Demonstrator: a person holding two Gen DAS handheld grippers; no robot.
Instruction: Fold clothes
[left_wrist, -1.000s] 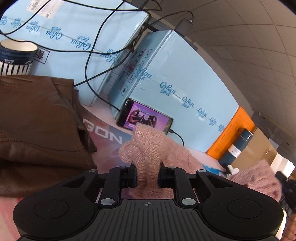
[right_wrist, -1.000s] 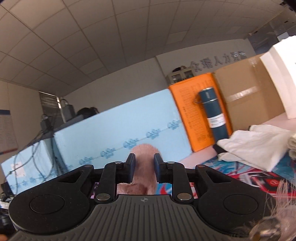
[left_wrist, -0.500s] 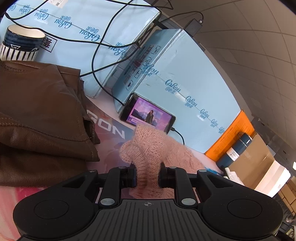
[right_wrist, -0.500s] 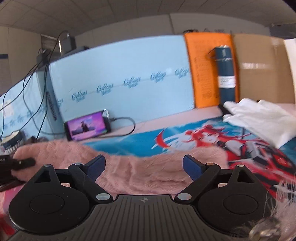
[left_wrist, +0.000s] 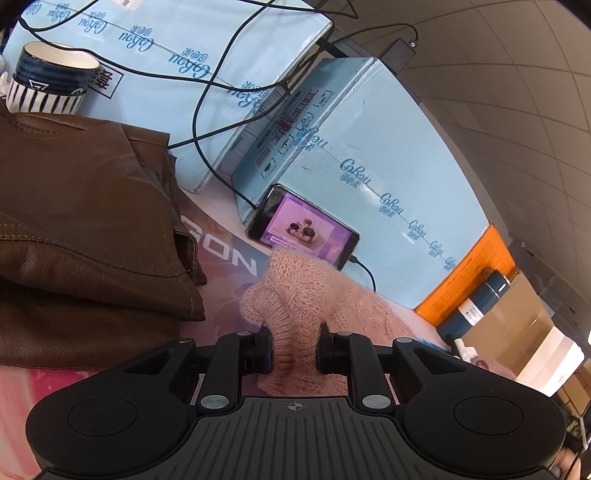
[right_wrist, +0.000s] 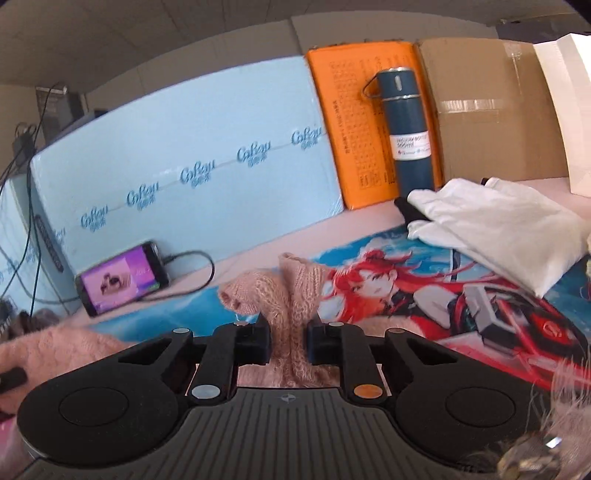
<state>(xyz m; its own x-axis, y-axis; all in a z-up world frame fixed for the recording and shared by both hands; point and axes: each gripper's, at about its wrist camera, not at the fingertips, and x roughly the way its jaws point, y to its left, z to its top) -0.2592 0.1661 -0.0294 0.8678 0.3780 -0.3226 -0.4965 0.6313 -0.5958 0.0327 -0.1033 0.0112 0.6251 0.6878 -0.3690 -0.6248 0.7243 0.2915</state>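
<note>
We have the pink sweater (left_wrist: 295, 295) lying across the printed mat (right_wrist: 424, 295), stretched between both tools. Our left gripper (left_wrist: 294, 354) is pinching a bunched ridge of knit, jaws pressed tight on it. Our right gripper (right_wrist: 287, 345) is closing its jaws, and a fold of the same sweater already sits between them with the pads against the knit.

Risks, as we judge them:
- Loose fuzzy knit: the right pinch looks shallow and may only catch a few strands, so the fabric could slip out once we lift.
- Both grips hold bunched fabric, not a clean edge, so a fold from here could come out lumpy or crooked.
- The phone (right_wrist: 123, 280) and its cable (right_wrist: 192, 266) sit just behind the sweater; dragging the cloth back could snag the cable or push the phone.
- The brown leather jacket (left_wrist: 85, 229) lies near the left grip and the white cloth (right_wrist: 498, 229) near the right, so a wide swing could drag either one.

Against the earlier frames: half a second ago our right jaws stood wide above the sweater with nothing between them; now they are nearly together on a fold, and that view sits lower and nearer the mat. A second ago they also held pink knit, raised high. The left pinch is unchanged throughout, with only the phone's screen picture differing.
</note>
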